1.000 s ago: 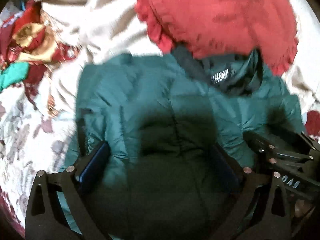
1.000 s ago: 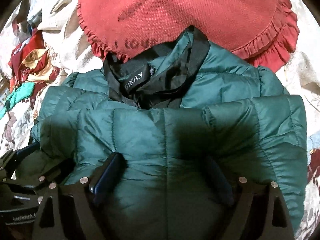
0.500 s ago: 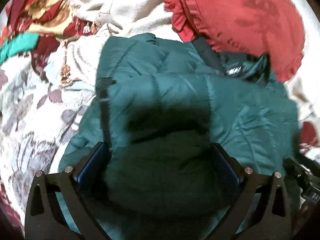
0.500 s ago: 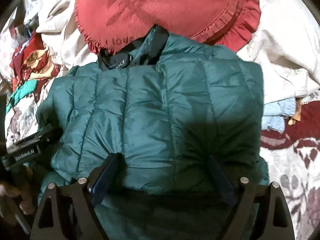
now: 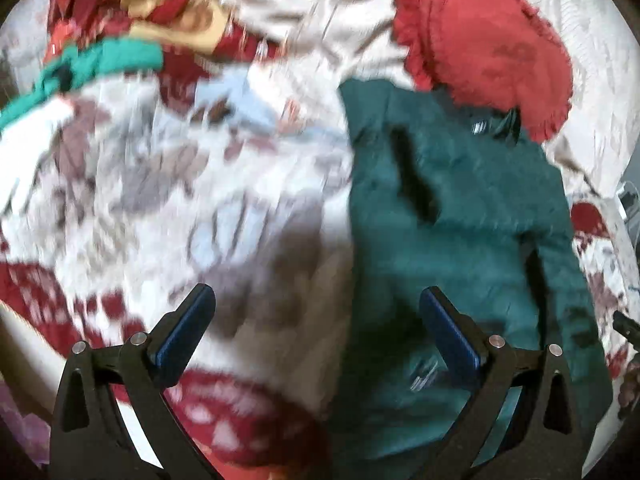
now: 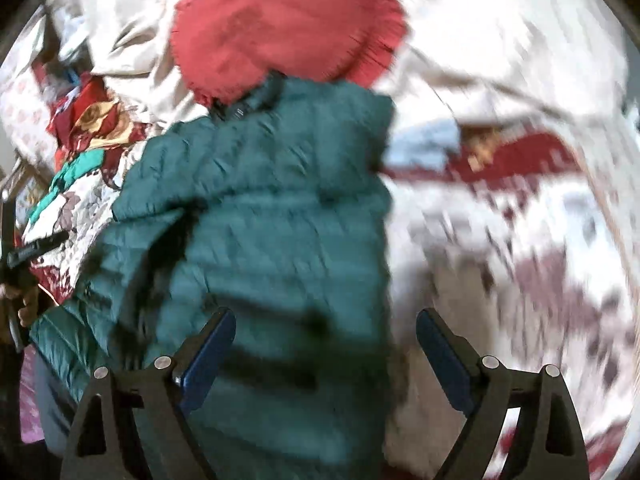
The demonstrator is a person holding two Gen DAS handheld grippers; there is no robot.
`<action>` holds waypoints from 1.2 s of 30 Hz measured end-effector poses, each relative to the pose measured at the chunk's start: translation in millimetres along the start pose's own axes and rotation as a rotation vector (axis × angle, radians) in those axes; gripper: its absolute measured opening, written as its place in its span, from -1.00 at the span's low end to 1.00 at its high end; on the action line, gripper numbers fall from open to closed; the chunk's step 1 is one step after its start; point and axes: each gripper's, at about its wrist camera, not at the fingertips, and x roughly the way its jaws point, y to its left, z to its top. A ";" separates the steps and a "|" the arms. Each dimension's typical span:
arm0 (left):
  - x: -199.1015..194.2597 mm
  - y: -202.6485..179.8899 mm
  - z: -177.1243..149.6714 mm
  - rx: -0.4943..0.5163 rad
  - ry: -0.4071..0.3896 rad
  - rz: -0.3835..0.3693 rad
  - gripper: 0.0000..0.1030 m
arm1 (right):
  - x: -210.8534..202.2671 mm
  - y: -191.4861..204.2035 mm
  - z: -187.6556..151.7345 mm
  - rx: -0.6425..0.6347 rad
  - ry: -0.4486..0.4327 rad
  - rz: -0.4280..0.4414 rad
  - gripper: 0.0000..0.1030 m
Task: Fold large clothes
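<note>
A dark green quilted puffer jacket (image 5: 460, 216) lies folded on a flowered bedspread (image 5: 168, 200), its black collar against a red frilled cushion (image 5: 484, 48). My left gripper (image 5: 316, 324) is open and empty, above the jacket's left edge and the bedspread. In the right wrist view the jacket (image 6: 272, 216) fills the left half. My right gripper (image 6: 324, 344) is open and empty over the jacket's right edge. Both views are motion-blurred.
Cream bedding (image 6: 500, 40) lies behind the red cushion (image 6: 288, 24). A heap of red, gold and teal clothes (image 5: 120, 28) sits at the far left. The left hand-held gripper (image 6: 32, 252) shows at the left edge of the right wrist view.
Both grippers let go of the green jacket and pulled back and apart, left one to the left, right one to the right. The jacket now lies folded on the bed.
</note>
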 end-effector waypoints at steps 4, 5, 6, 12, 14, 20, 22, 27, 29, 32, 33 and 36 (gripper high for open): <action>25.0 3.4 -26.6 0.025 0.131 -0.116 0.99 | 12.7 -19.7 -38.2 0.094 0.109 0.104 0.75; 29.9 -0.9 -31.7 0.054 0.146 -0.108 0.99 | 19.7 -19.7 -45.7 0.096 0.150 0.125 0.75; 34.7 -6.8 -36.4 0.099 0.142 -0.072 0.99 | 25.4 -19.3 -51.0 0.092 0.177 0.131 0.76; 42.8 -14.0 -45.8 0.152 0.116 -0.023 0.99 | 41.3 -36.0 -75.7 0.206 0.134 0.196 1.00; 43.0 -10.5 -48.5 0.141 0.105 -0.035 0.99 | 39.0 -33.7 -80.8 0.191 0.102 0.196 1.00; 31.0 -10.1 -61.9 0.145 0.049 -0.010 0.99 | 33.7 -35.9 -93.4 0.190 0.046 0.230 1.00; 32.0 -7.8 -61.6 0.148 0.031 -0.007 0.99 | 30.9 -35.1 -94.7 0.190 0.042 0.225 1.00; 21.2 1.4 -70.4 0.088 0.023 -0.081 0.99 | 22.4 -33.4 -96.1 0.204 0.037 0.184 0.99; 12.9 10.5 -73.2 0.037 0.035 -0.159 0.99 | 14.2 -33.5 -99.9 0.219 0.029 0.227 0.99; 4.1 16.3 -76.4 -0.022 0.072 -0.283 0.99 | -1.3 -29.6 -104.9 0.210 -0.010 0.428 0.94; 1.8 14.6 -77.9 -0.030 0.094 -0.344 0.99 | -2.7 -29.9 -106.3 0.207 -0.013 0.459 0.94; 0.6 -2.9 -83.6 -0.010 0.158 -0.435 0.99 | 7.1 -38.4 -109.7 0.256 0.009 0.536 0.83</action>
